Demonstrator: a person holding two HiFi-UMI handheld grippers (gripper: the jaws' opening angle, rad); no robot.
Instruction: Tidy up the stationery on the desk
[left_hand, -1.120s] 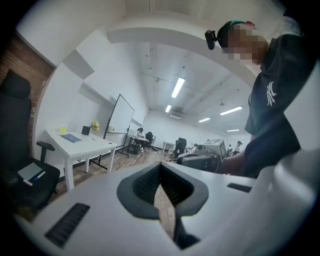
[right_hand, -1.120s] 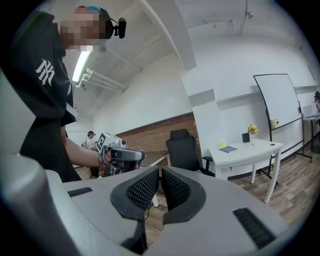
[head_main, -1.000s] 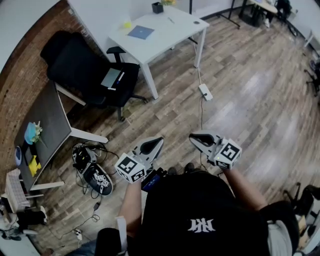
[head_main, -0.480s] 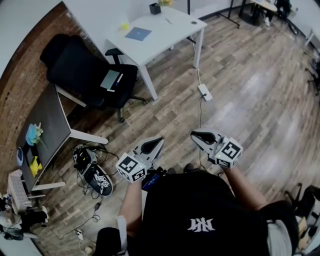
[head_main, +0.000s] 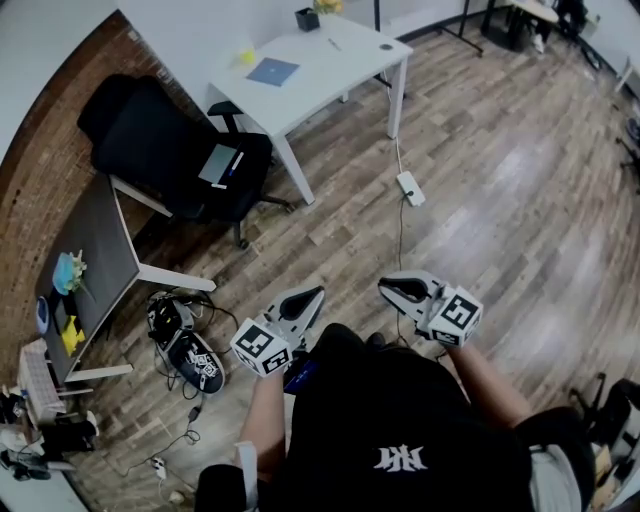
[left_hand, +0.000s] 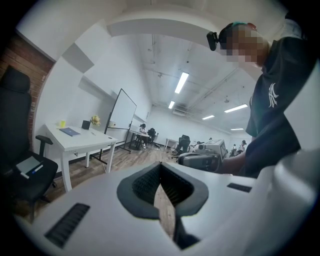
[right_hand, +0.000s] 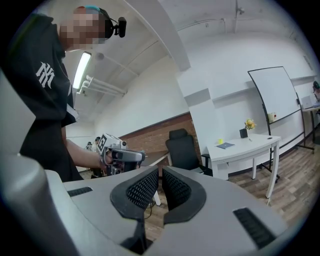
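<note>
A white desk (head_main: 345, 75) stands far off at the top of the head view. On it lie a blue notebook (head_main: 273, 71), a black pen holder (head_main: 307, 18), a small yellow item (head_main: 246, 57) and a pen (head_main: 333, 43). My left gripper (head_main: 313, 295) and right gripper (head_main: 385, 290) are held over the wooden floor in front of the person, well short of the desk. Both are shut with nothing between the jaws. The left gripper view shows the desk (left_hand: 80, 142) at its left. In the right gripper view the desk (right_hand: 245, 145) is at the right and the left gripper (right_hand: 120, 155) at the left.
A black office chair (head_main: 170, 140) with a flat grey item (head_main: 222, 160) on its seat stands beside the desk. A power strip (head_main: 411, 185) and its cable lie on the floor ahead. A dark desk (head_main: 90, 250), shoes (head_main: 195, 355) and cables are at the left.
Both grippers sit slightly lower in the head view and the white desk has slid a little toward the top edge. The jaws have stayed shut.
</note>
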